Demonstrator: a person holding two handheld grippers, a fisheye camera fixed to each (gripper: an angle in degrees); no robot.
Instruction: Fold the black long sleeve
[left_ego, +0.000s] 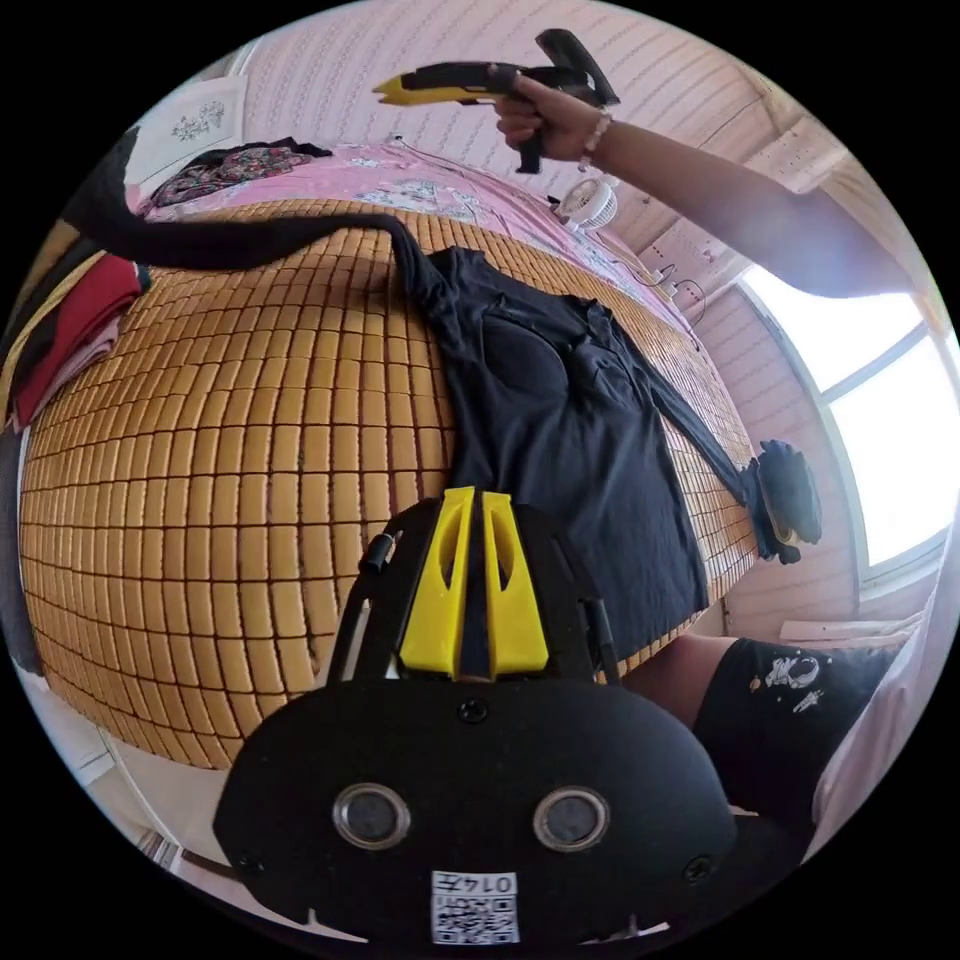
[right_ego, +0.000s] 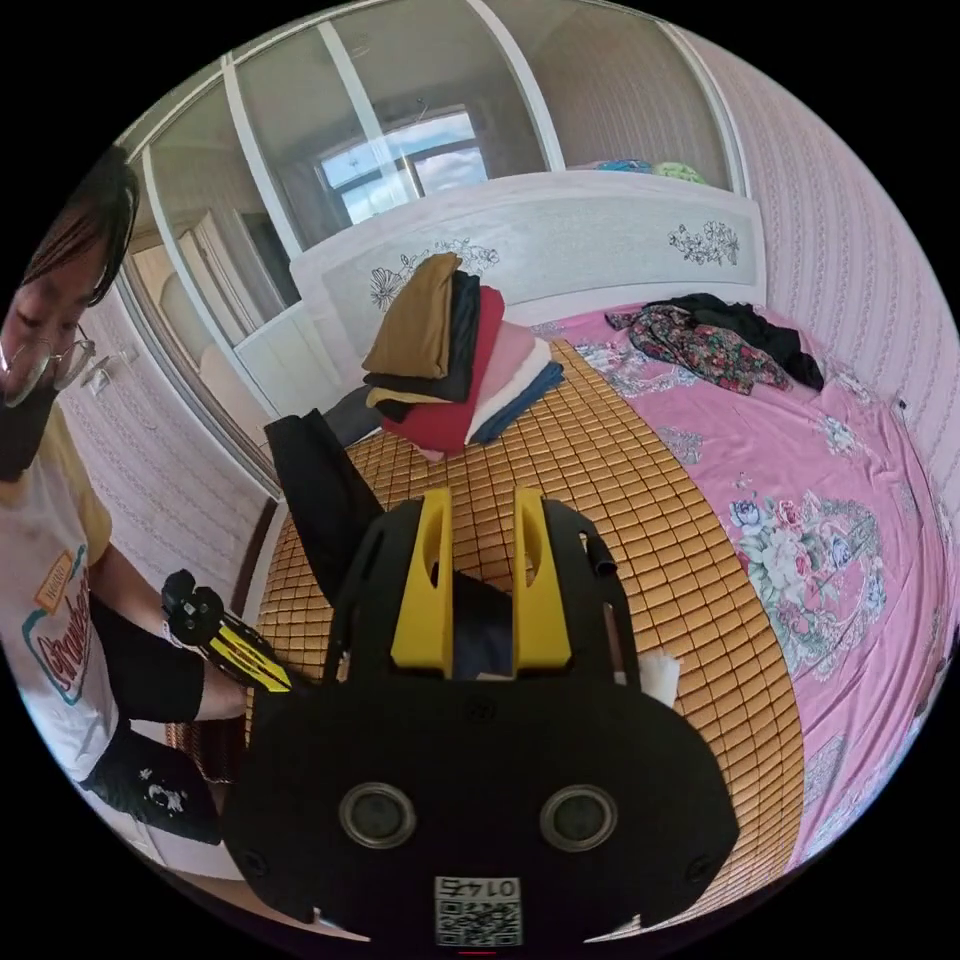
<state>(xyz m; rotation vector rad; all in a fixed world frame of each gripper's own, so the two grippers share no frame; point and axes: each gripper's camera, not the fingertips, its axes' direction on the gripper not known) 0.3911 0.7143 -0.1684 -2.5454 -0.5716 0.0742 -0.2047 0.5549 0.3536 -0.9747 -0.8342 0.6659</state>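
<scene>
— While the black long sleeve lay spread on the bamboo mat of the bed, hem toward the person, how did the two tools stand?

— Left gripper hung over the hem with its jaws nearly closed, a thin slit between them; whether any cloth was nipped there, could not tell. Right gripper was raised above the bed, jaws parted by a moderate gap and carrying nothing.

— Sleeves?

— One sleeve trailed far across the mat toward the stacked clothes; the other ran to the mat's edge near a dark bundle.

— Handling?

— Judged light, thin and limp; likely to sag, drag and wrinkle over the mat's ridges. Not fragile. Best holds seemed cuff or shoulder seam for folding a sleeve inward, hem corners for the body, pinching a single layer only.
</scene>
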